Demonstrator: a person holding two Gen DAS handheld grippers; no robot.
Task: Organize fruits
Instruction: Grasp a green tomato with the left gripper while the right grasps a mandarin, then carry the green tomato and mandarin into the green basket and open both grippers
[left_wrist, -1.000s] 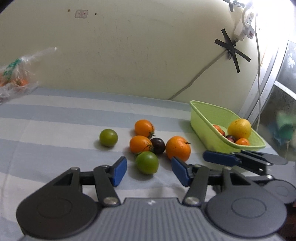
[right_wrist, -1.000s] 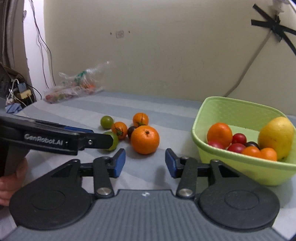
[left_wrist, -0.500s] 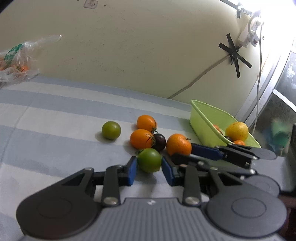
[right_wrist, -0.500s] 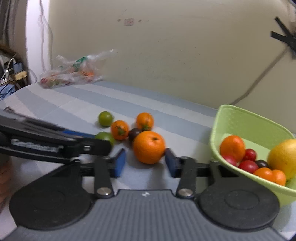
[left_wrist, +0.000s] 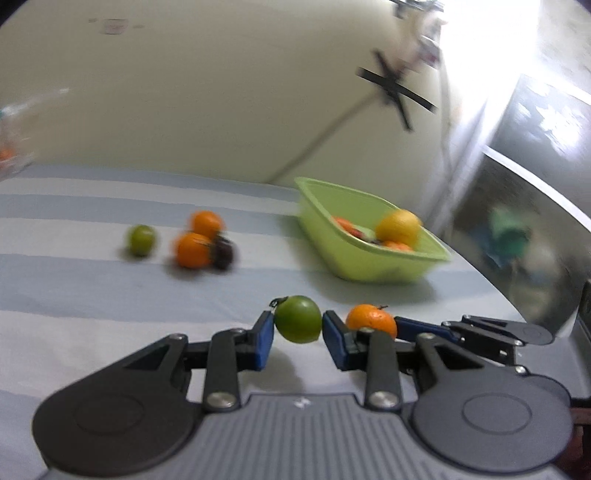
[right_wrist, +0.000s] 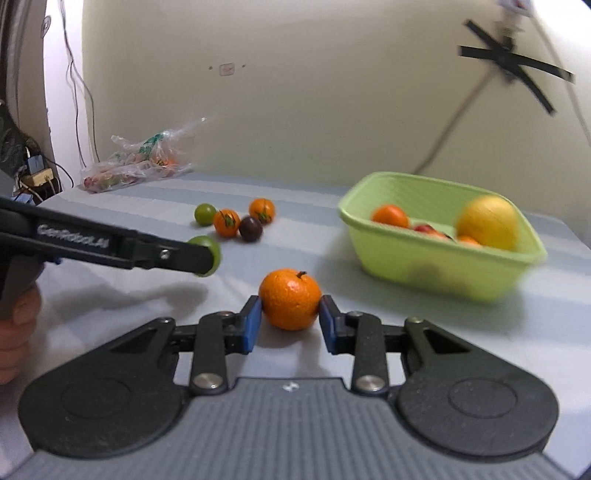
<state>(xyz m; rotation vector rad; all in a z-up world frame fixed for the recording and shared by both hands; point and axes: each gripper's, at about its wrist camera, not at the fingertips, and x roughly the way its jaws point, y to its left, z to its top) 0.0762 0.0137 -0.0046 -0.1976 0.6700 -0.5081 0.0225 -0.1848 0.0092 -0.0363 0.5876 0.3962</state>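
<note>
- A green fruit (left_wrist: 298, 319) is pinched in the left claw (left_wrist: 297, 334).
- An orange (right_wrist: 290, 298) is pinched in the right claw (right_wrist: 290, 324).
- Both should be carried level over the basket (right_wrist: 436, 266) rim and released low.

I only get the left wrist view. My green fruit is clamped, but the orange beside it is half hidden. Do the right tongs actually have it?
Observer: Yes. In the right wrist view, both pads of the right tongs press the sides of the orange.
Operator: The basket is blurred for me. Any room?
Observer: The green basket looks bare along its far inside wall.
Operator: What's the smear at far left?
Observer: A clear plastic bag of produce, lying by the wall.
</note>
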